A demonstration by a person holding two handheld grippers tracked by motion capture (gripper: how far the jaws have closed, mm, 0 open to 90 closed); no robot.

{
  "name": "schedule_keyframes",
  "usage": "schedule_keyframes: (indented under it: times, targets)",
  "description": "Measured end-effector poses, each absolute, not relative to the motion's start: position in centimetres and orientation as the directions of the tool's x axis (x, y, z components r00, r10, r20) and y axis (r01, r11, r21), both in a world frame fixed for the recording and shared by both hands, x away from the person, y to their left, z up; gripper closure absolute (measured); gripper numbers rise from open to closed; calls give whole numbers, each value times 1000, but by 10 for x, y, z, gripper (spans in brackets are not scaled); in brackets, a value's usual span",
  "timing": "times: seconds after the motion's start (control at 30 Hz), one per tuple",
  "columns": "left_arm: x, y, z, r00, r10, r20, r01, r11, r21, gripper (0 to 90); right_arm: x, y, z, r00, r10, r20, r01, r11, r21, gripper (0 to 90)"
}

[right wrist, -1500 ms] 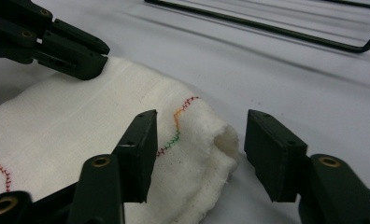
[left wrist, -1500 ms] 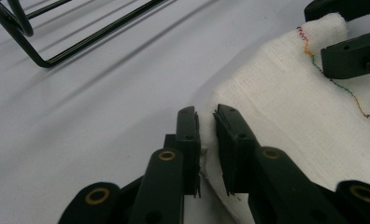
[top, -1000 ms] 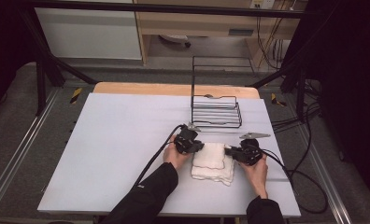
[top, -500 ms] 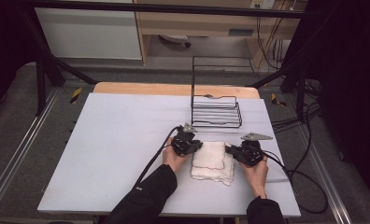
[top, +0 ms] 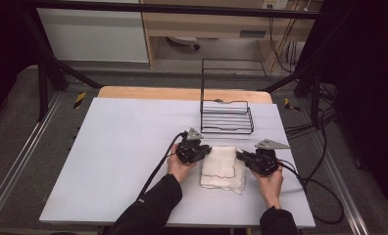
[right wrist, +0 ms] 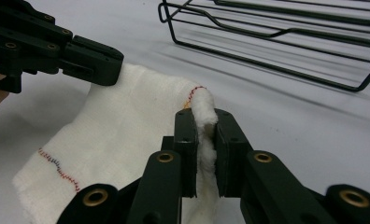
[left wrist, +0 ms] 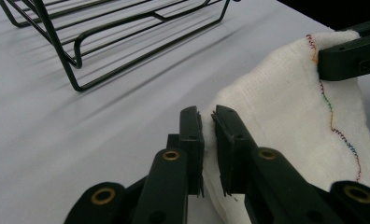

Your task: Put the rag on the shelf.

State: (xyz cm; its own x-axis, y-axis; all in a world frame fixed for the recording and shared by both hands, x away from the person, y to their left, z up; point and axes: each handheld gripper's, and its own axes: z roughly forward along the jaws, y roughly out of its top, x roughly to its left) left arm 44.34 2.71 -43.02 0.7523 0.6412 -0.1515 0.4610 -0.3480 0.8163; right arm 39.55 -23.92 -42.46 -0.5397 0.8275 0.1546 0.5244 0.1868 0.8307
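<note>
Pinching the white cloth (top: 223, 167) at its two far corners, your left gripper (left wrist: 208, 122) and right gripper (right wrist: 203, 126) each have their jaws nearly closed on a fold of fabric. The cloth lies near the table's (top: 118, 147) near right edge, just short of the black wire rack (top: 227, 116). From above its far edge seems slightly raised, though that is hard to judge.
</note>
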Motion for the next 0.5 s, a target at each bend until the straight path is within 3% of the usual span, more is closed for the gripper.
schedule_keyframes:
  times: [0.5]
  targets:
    - [430,37,-412,754,638,-156,419,-285,862,815,384,-236,-409,-552,824,127,456,171,873,816]
